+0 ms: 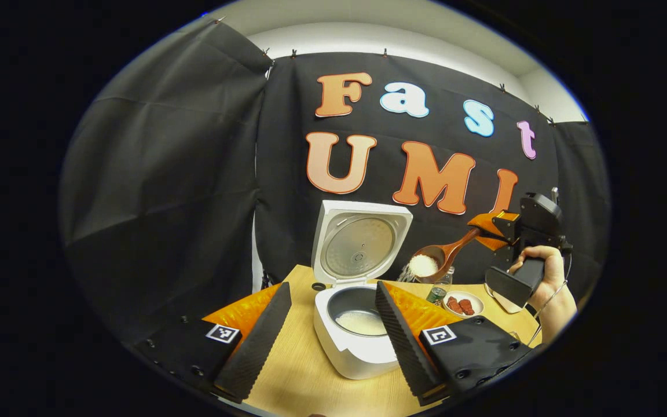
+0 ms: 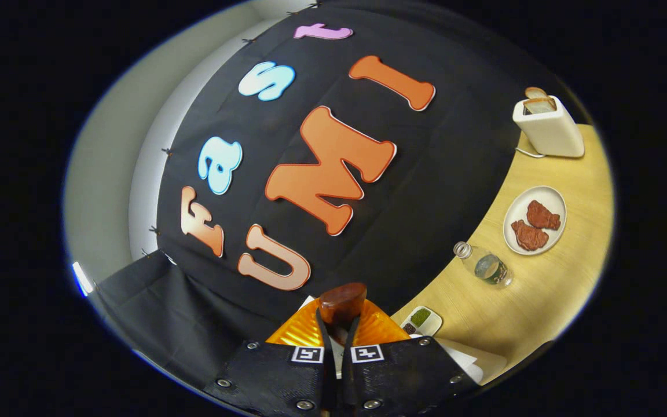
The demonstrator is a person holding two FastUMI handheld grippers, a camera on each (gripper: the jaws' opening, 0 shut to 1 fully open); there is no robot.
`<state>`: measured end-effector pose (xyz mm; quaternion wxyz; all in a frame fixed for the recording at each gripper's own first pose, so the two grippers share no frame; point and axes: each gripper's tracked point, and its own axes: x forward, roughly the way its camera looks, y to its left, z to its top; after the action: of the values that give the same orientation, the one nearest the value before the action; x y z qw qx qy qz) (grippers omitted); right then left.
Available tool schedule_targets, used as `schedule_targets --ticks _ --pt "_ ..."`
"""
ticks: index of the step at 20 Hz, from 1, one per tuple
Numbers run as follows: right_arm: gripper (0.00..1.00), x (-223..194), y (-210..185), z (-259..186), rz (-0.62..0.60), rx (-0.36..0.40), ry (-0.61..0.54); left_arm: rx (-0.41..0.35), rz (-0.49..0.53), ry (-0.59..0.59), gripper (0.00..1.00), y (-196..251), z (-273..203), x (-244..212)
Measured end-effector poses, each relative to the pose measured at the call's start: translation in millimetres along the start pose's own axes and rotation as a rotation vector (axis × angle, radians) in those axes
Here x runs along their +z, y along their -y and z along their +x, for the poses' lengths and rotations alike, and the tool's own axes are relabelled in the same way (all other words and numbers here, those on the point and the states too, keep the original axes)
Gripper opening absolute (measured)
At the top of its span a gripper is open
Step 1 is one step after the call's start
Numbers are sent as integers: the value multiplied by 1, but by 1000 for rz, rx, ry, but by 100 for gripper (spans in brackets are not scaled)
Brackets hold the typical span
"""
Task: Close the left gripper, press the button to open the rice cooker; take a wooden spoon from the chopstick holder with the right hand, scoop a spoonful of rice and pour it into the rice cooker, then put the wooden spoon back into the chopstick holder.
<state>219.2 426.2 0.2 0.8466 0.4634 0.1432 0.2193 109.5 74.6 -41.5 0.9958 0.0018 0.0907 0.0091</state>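
One spoonful of rice (image 1: 423, 265) sits in the bowl of our wooden spoon (image 1: 446, 255), up in the air and to the right of the rice cooker (image 1: 356, 336). We hold the spoon handle with our right gripper (image 1: 493, 229), and both of its fingers press tight on the handle (we see the handle's round end poking up between them in the right gripper view (image 2: 342, 304)). Our left gripper (image 1: 327, 330) is wide open, with one finger on each side of the cooker, not touching it.

The cooker stands on the bench (image 1: 299, 370) with its lid (image 1: 361, 243) flipped up, and some rice already lies in the pot. So we think the pour is the step we are on.

What could go wrong? The spoon is not yet over the pot. If we tip it too soon, the rice will fall on the bench or onto the little plate with the red pieces (image 1: 464, 304). If we swing fast, grains may bounce out. The spoon could also bump the raised lid, or twist in the gripper because the handle is thin and smooth.
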Motion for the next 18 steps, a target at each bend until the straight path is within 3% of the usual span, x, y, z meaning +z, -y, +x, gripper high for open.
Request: schedule_targets --ticks 6,18 --pt "3 -9 -22 2 -122 37 0 20 -2 -3 99 -8 -3 -2" --pt "3 -14 -50 -1 -229 80 -6 16 -2 4 100 -10 -8 -3"
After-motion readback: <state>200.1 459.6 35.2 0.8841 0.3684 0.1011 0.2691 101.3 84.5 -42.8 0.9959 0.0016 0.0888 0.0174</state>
